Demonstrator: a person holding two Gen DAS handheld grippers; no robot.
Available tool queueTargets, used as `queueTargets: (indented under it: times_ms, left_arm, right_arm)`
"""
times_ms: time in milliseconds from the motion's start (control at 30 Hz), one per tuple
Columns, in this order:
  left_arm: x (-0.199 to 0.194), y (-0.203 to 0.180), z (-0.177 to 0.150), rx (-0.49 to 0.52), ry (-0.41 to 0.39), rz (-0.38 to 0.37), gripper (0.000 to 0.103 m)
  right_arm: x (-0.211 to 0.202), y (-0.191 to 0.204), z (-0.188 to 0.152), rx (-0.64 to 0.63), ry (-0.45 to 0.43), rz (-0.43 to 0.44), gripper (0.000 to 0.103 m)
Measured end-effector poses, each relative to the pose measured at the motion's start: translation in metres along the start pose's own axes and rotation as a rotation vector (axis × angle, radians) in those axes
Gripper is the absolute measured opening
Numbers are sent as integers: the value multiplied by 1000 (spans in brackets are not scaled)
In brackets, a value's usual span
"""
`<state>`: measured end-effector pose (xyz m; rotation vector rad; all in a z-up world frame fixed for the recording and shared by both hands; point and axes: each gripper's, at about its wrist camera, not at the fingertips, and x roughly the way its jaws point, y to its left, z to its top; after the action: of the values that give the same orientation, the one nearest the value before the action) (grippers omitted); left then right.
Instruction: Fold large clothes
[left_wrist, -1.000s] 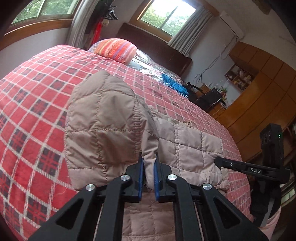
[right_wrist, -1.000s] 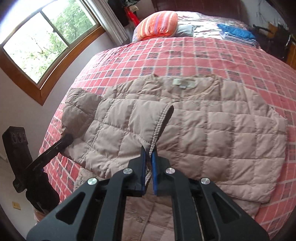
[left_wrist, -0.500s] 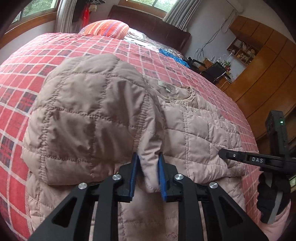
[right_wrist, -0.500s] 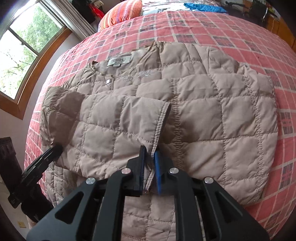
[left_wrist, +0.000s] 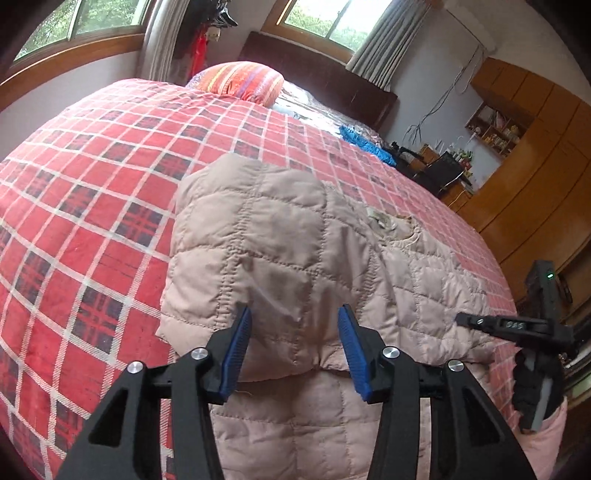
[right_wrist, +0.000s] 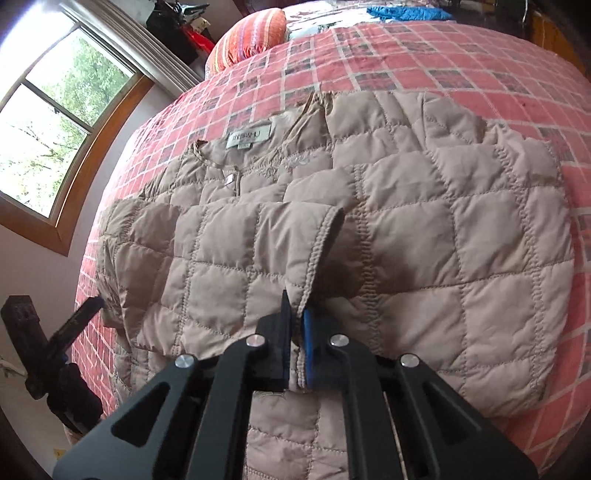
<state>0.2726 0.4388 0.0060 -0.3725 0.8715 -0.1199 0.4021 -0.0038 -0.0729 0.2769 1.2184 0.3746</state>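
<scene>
A beige quilted jacket (right_wrist: 424, 229) lies front-up on the red plaid bed (right_wrist: 406, 66), collar and label toward the pillows. Both sleeves are folded across the chest. In the right wrist view my right gripper (right_wrist: 297, 328) is shut on the cuff edge of the left-side sleeve (right_wrist: 229, 258), low over the jacket's middle. In the left wrist view my left gripper (left_wrist: 293, 343) stands open, its blue pads either side of the folded sleeve bulge (left_wrist: 266, 251), gripping nothing. Each gripper shows at the edge of the other's view: the right gripper (left_wrist: 517, 326) and the left gripper (right_wrist: 70, 332).
A striped orange pillow (left_wrist: 243, 81) and a blue folded cloth (left_wrist: 354, 138) lie at the head of the bed. Wooden wardrobes (left_wrist: 535, 166) stand to the right, windows (right_wrist: 48, 122) to the left. Bare plaid bedspread (left_wrist: 92, 203) surrounds the jacket.
My left gripper has opened and let go of the sleeve fold, which now rests on the jacket. The right gripper stays shut on the cuff and has lowered it onto the chest.
</scene>
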Motion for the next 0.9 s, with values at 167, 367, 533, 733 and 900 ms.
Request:
queueTargets:
  times_ms: [167, 367, 533, 733, 900]
  left_arm:
    - [17, -3, -10, 45, 43, 0, 47]
    - [35, -14, -16, 104, 81, 71, 47]
    - [21, -21, -11, 127, 73, 91, 48]
    - [13, -52, 0, 163, 30, 67, 49]
    - [39, -71, -9, 201, 73, 115, 49]
  right_arm:
    - [-37, -23, 10, 42, -71, -106, 4]
    - [3, -42, 3, 57, 3, -159, 5]
    - [-17, -35, -1, 40, -39, -197, 13]
    - [-49, -3, 1, -33, -93, -129, 13]
    - [-25, 6, -5, -71, -33, -156, 13]
